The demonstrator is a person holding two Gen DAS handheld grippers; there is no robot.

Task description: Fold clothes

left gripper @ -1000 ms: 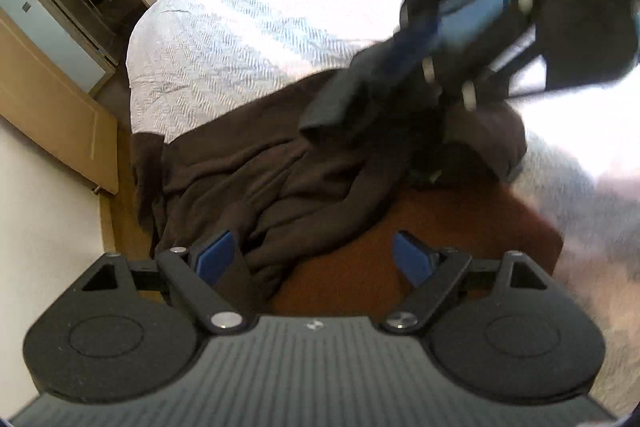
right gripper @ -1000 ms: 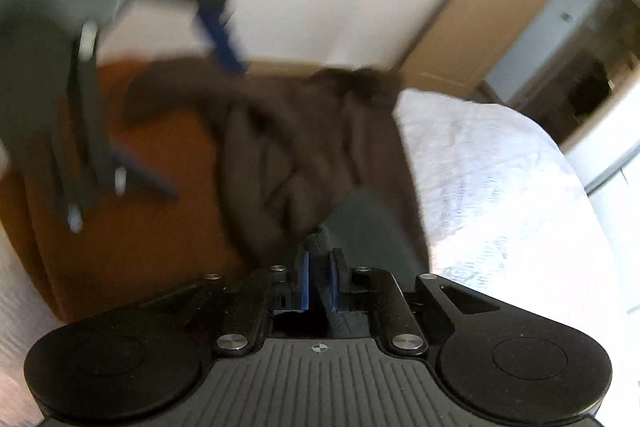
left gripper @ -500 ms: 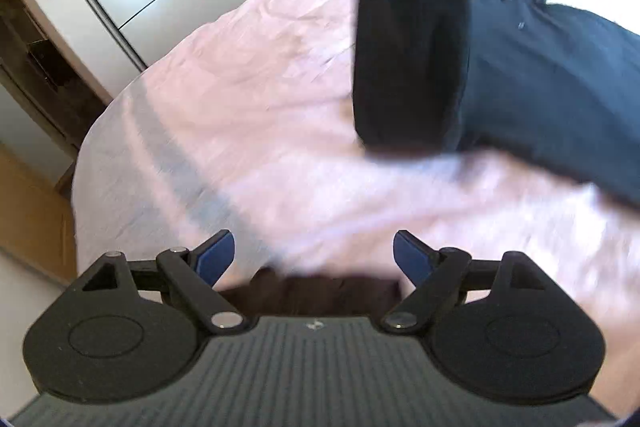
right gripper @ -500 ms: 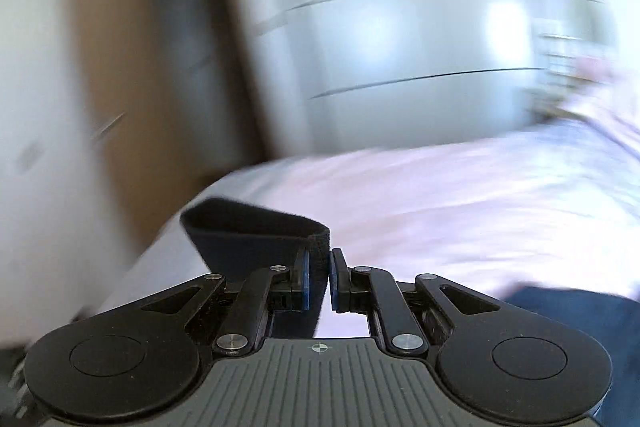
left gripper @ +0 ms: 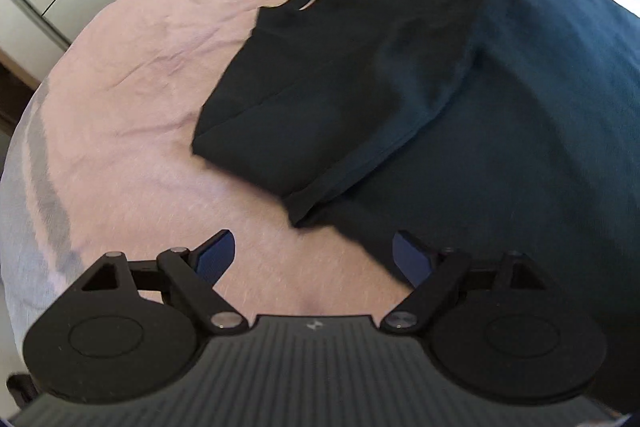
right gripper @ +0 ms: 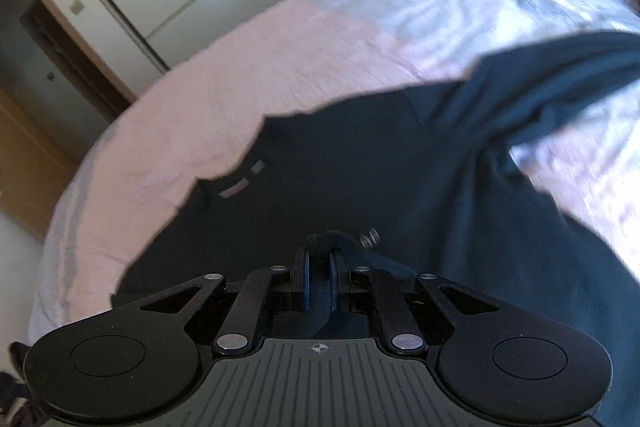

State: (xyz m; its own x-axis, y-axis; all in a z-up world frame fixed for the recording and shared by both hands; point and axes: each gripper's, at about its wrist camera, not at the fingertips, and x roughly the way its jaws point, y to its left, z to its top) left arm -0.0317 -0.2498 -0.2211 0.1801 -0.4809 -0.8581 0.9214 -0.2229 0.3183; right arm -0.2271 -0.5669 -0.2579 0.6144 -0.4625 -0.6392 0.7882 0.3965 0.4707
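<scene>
A dark shirt (right gripper: 400, 187) fold is pinched by the right hand-held gripper (right gripper: 319, 267); the left hand-held gripper (left gripper: 314, 259) is spread wide, nothing gripped, shirt just ahead on the bed (left gripper: 132, 99).

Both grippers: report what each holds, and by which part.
The right gripper is shut on a fold of the black garment at its edge. The left gripper is open over the bedsheet, holding nothing.
</scene>
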